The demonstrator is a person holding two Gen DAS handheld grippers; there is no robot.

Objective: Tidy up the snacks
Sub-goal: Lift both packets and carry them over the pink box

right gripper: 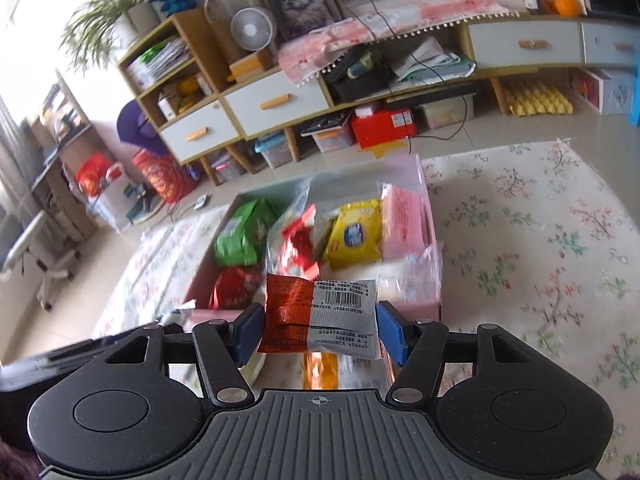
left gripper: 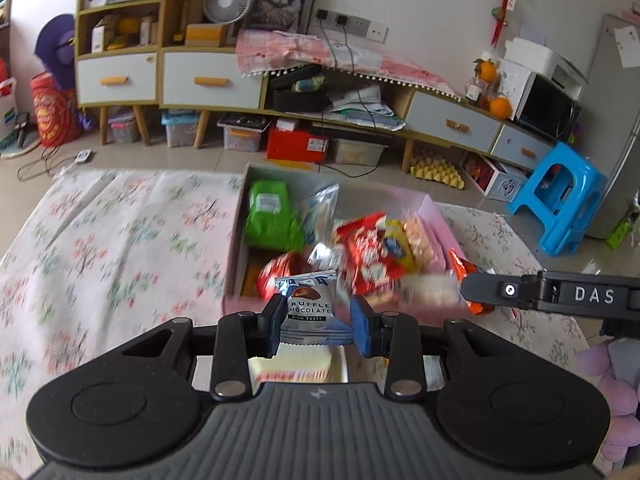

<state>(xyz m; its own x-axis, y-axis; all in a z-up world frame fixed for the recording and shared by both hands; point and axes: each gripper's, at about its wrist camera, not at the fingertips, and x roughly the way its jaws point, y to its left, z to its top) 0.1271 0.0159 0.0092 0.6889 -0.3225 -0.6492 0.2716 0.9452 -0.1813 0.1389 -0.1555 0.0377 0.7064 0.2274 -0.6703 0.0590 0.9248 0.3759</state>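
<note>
Left gripper (left gripper: 316, 326): clamped on small blue-white foil truffle-chocolate packet (left gripper: 307, 304). Right gripper (right gripper: 320, 330): clamped on orange-silver barcode snack sachet (right gripper: 320, 314). Pink cardboard box (left gripper: 236, 240) just ahead of both, approx. half full w/ assorted packets. Both held items not yet placed; judged mid-task.

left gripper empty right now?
No: the left gripper is shut on a truffle chocolate packet, pinched between its blue pads in the left wrist view.
</note>
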